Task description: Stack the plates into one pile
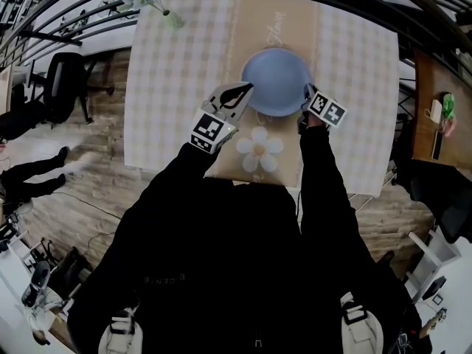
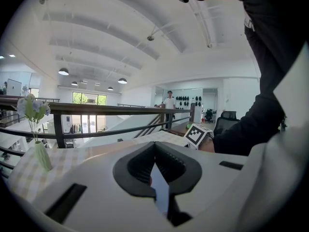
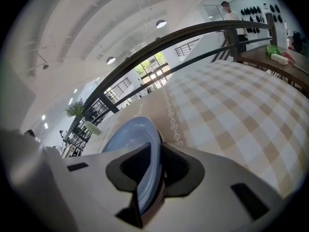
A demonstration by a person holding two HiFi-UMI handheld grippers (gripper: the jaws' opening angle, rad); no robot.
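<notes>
A pale blue plate lies level on the beige runner in the middle of the table. My left gripper is at its left rim. In the left gripper view a thin blue sliver of the plate sits pinched between the dark jaws of the left gripper. My right gripper is at the plate's right rim. In the right gripper view the plate runs edge-on between the jaws of the right gripper, with a dark gap on its right side. A brown edge shows just under that rim.
The table has a checked cloth. A white daisy-shaped mat lies just in front of the plate. A vase of flowers stands at the far left corner. A wooden side table is at the right and a black railing behind.
</notes>
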